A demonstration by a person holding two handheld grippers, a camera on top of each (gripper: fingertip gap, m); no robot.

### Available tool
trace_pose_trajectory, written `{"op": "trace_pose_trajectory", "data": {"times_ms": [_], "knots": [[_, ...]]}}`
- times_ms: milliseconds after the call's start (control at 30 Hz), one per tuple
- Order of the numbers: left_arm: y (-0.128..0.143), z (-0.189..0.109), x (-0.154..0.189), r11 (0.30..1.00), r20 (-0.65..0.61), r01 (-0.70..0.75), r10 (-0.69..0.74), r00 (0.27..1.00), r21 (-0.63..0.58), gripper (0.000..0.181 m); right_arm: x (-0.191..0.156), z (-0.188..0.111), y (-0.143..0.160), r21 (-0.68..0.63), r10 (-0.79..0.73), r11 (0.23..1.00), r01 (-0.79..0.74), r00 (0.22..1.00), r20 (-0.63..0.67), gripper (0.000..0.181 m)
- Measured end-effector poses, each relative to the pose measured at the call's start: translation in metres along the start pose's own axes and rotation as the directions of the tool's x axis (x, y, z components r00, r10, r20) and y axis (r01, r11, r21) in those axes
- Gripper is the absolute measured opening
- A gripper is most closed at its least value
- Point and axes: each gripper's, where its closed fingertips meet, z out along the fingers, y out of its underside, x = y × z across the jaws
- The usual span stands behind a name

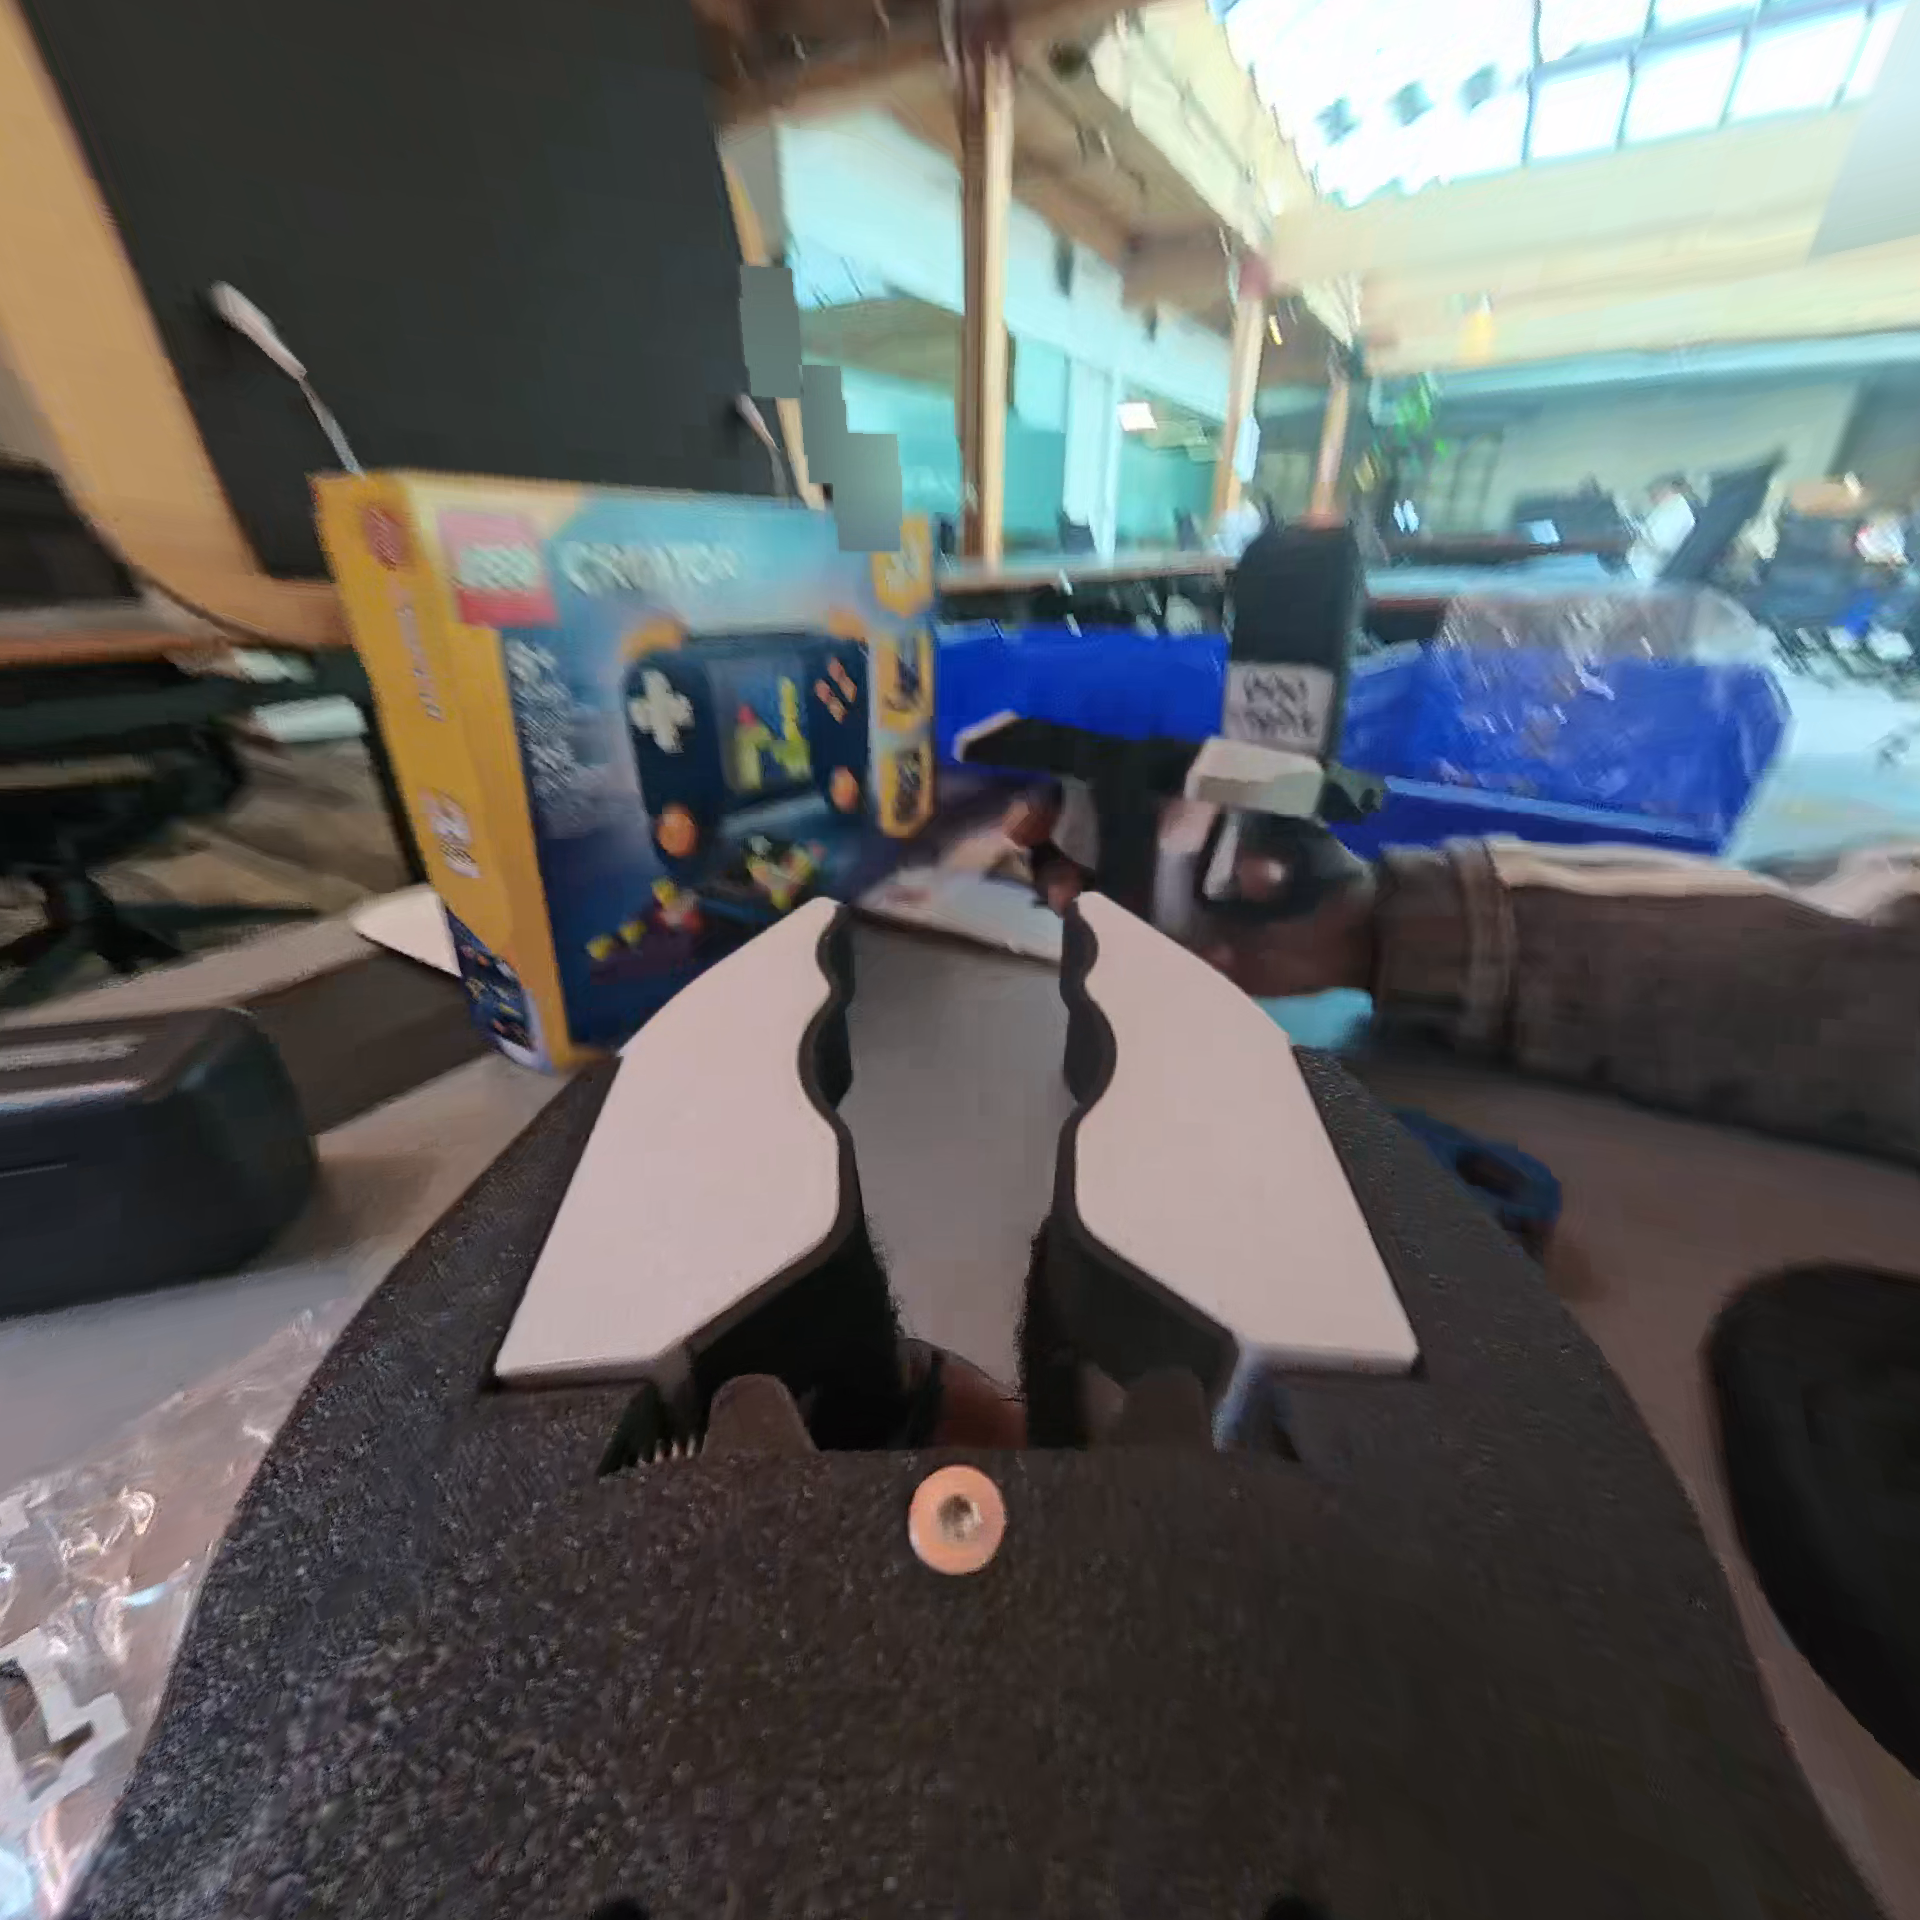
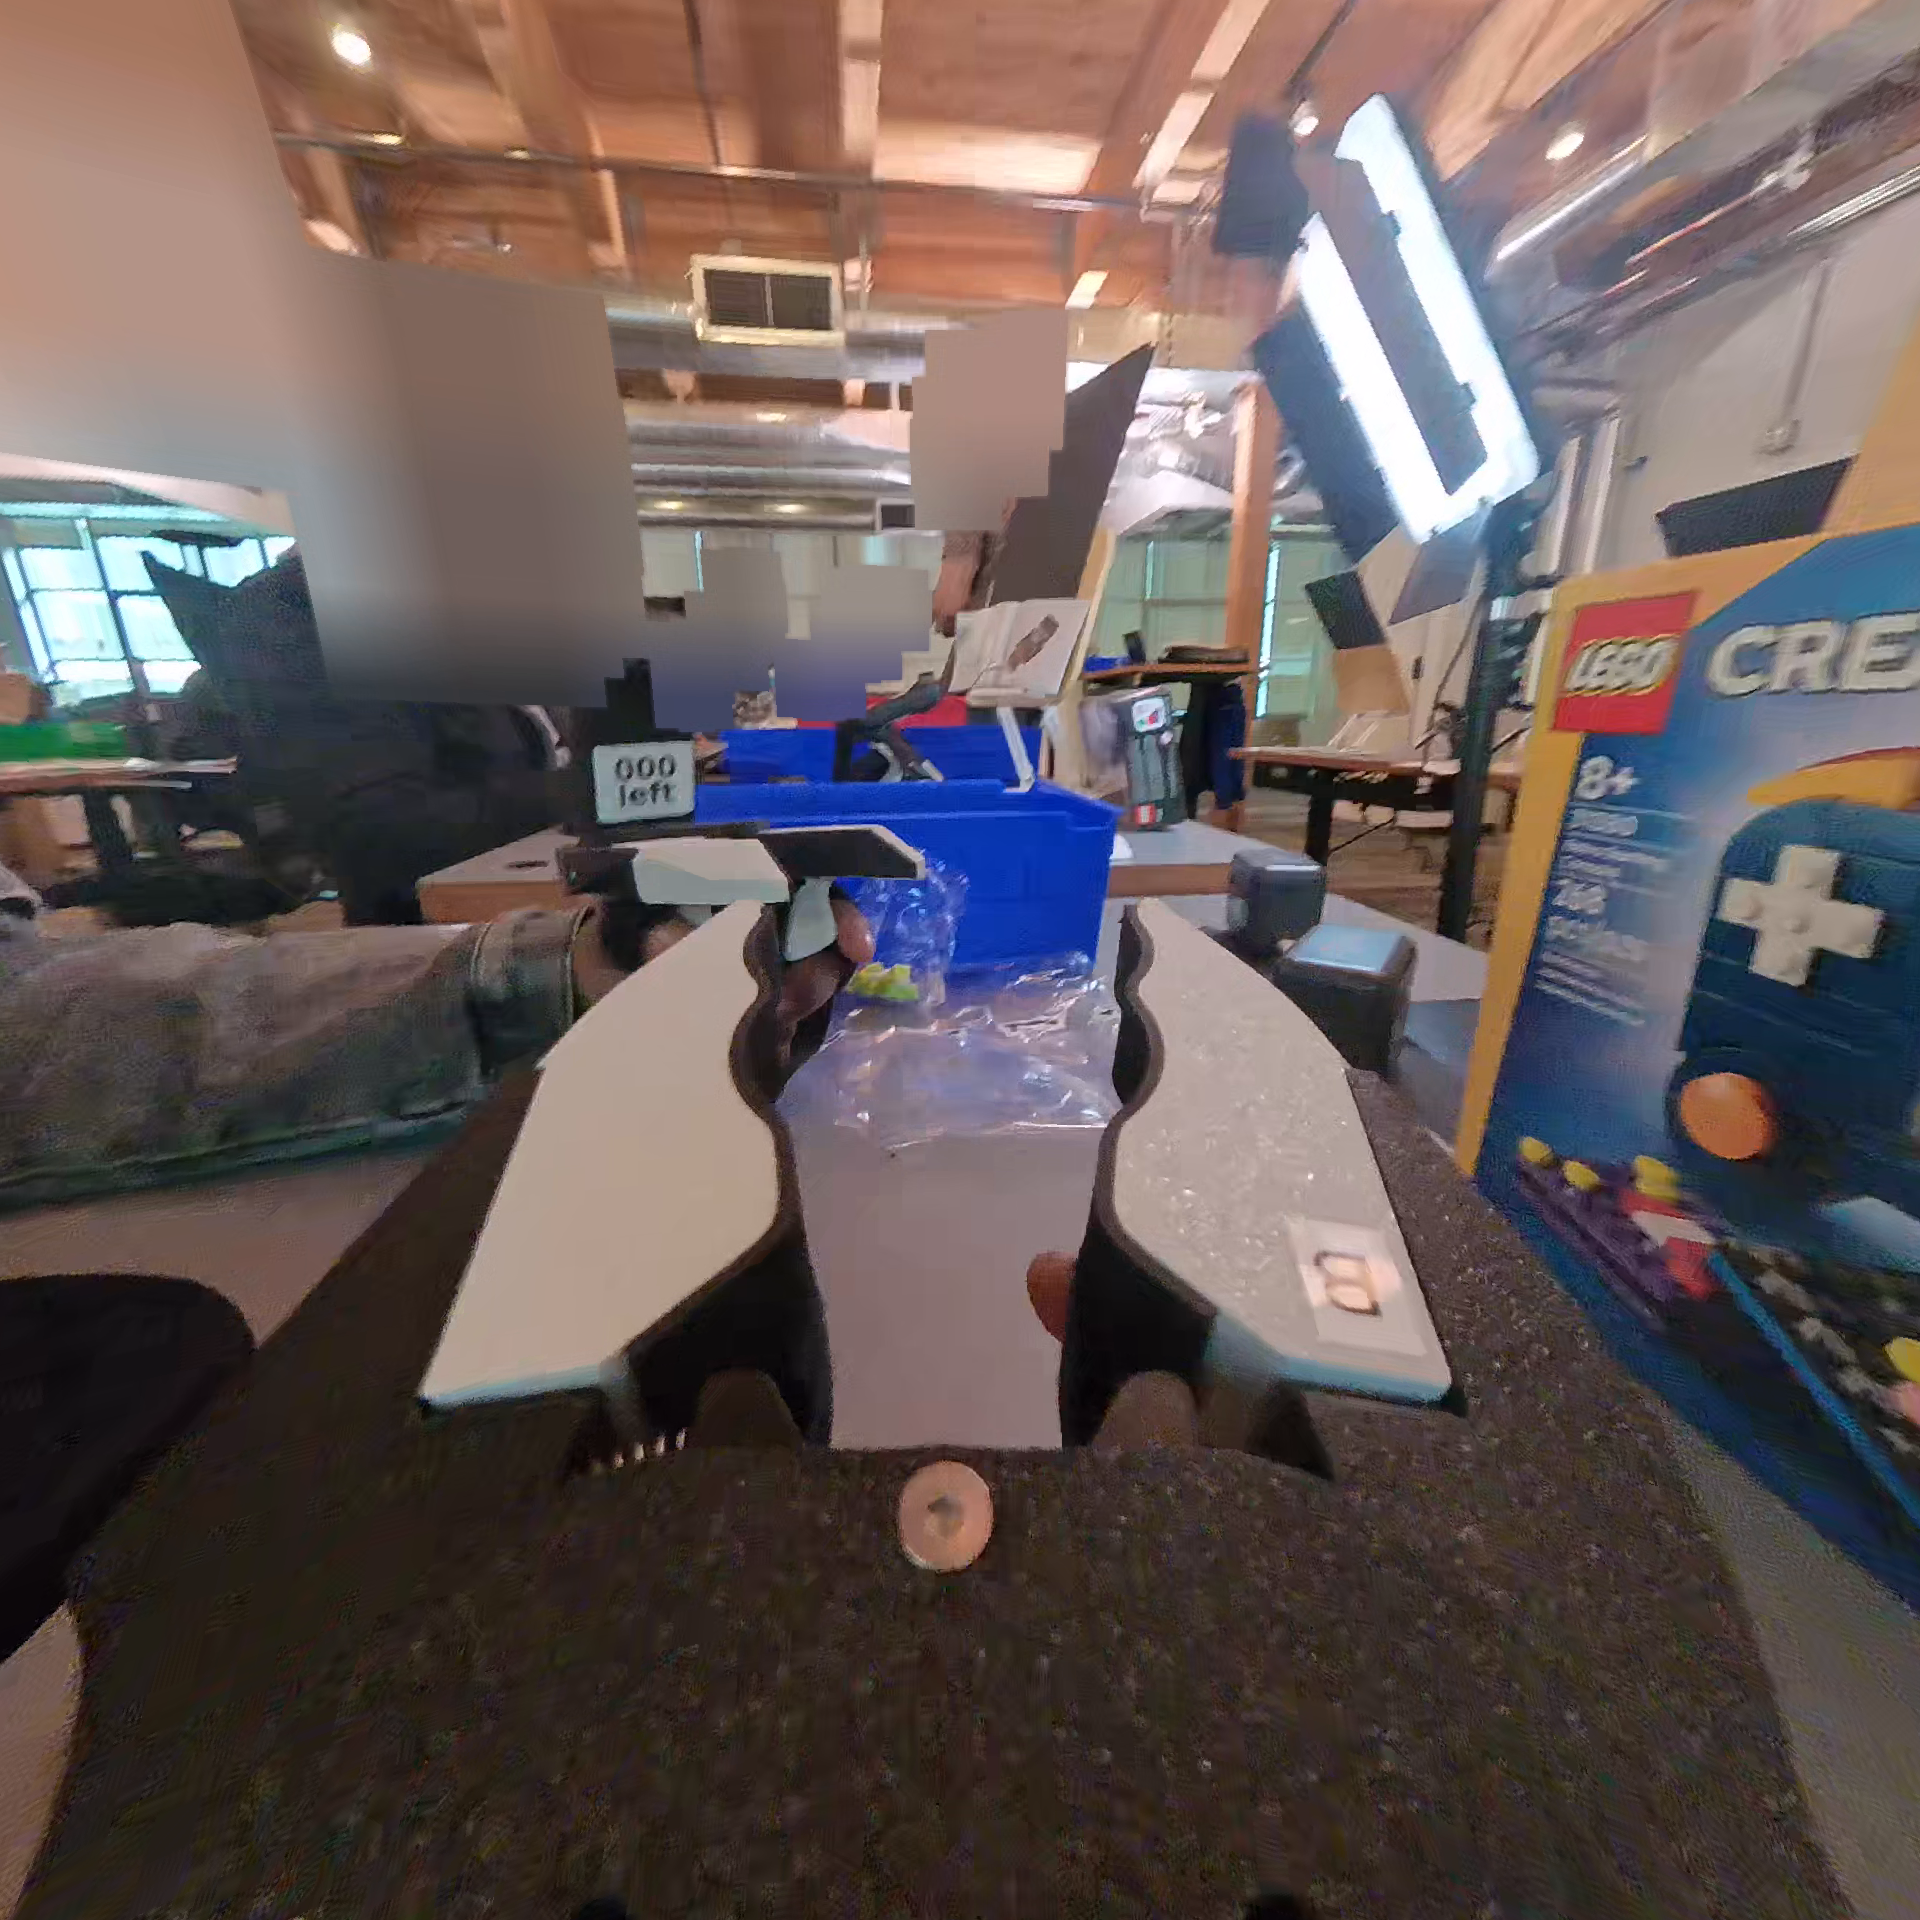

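Two claws point(image 1: 956, 914), one toy box point(image 1: 665, 758).

left gripper point(image 1: 956, 914): white wavy-edged fingers, black inner pads, speckled black body, one silver screw.
right gripper point(image 2: 940, 925): same build; small sticker on one finger.
sleeve point(image 2: 260, 1029): grey, cuffed.

White-faced, black-padded fingers point(image 2: 644, 1132) are shown; a yellow-and-blue toy box point(image 2: 1725, 1039) at three o'clock; blue bins point(image 2: 1018, 862) at twelve o'clock.
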Motion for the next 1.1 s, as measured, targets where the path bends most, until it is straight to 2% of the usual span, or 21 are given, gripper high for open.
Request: {"op": "trace_pose_trajectory", "data": {"times_ms": [100,167,267,367,433,533,667,800,833,867,900,1000,1100], "knots": [[0.018,-0.009,0.021,0.971,-0.146,0.079,-0.114,0.983,-0.226,0.037,-0.011,0.007,0.008,-0.060,0.023,0.998,-0.019,0.997,0.068,0.060],[0.038,-0.023,0.038,0.897,-0.230,0.167,-0.278,0.933,-0.409,0.040,-0.017,0.008,0.011,-0.087,0.050,0.995,-0.040,0.993,0.109,0.056],[0.065,-0.035,0.035,0.817,-0.181,0.179,-0.325,0.928,-0.548,0.048,-0.026,0.011,0.029,-0.233,0.094,0.971,-0.058,0.984,0.150,0.054],[0.069,-0.036,0.035,0.809,-0.172,0.181,-0.327,0.929,-0.560,0.047,-0.036,0.011,0.067,-0.538,0.123,0.843,-0.020,0.980,0.156,0.049],[0.073,-0.035,0.033,0.803,-0.160,0.160,-0.301,0.940,-0.574,0.043,-0.049,0.012,0.080,-0.655,0.189,0.755,-0.032,0.967,0.171,0.043],[0.081,-0.033,0.028,0.788,-0.133,0.105,-0.231,0.964,-0.607,0.032,-0.058,0.024,0.086,-0.703,0.227,0.709,-0.054,0.962,0.154,0.032],[0.085,-0.029,0.036,0.773,-0.163,0.093,-0.246,0.955,-0.627,0.025,-0.062,0.020,0.108,-0.769,0.293,0.631,-0.101,0.949,0.116,0.038],[0.085,-0.030,0.037,0.766,-0.156,0.124,-0.282,0.947,-0.631,0.024,-0.062,0.019,0.115,-0.774,0.291,0.627,-0.091,0.949,0.123,0.034],[0.085,-0.030,0.036,0.764,-0.148,0.133,-0.288,0.946,-0.631,0.021,-0.060,0.018,0.114,-0.765,0.265,0.641,-0.069,0.954,0.137,0.026],[0.086,-0.031,0.035,0.762,-0.142,0.134,-0.284,0.948,-0.633,0.021,-0.057,0.016,0.113,-0.757,0.235,0.652,-0.043,0.961,0.148,0.006],[0.086,-0.030,0.035,0.763,-0.142,0.131,-0.281,0.949,-0.633,0.021,-0.054,0.014,0.113,-0.755,0.210,0.655,-0.025,0.966,0.150,0.000],[0.086,-0.030,0.035,0.764,-0.143,0.127,-0.276,0.950,-0.632,0.021,-0.055,0.015,0.114,-0.750,0.182,0.661,0.009,0.968,0.171,0.003],[0.086,-0.030,0.035,0.764,-0.144,0.127,-0.276,0.950,-0.632,0.021,-0.051,0.017,0.112,-0.738,0.169,0.675,0.003,0.973,0.158,0.020]]}}
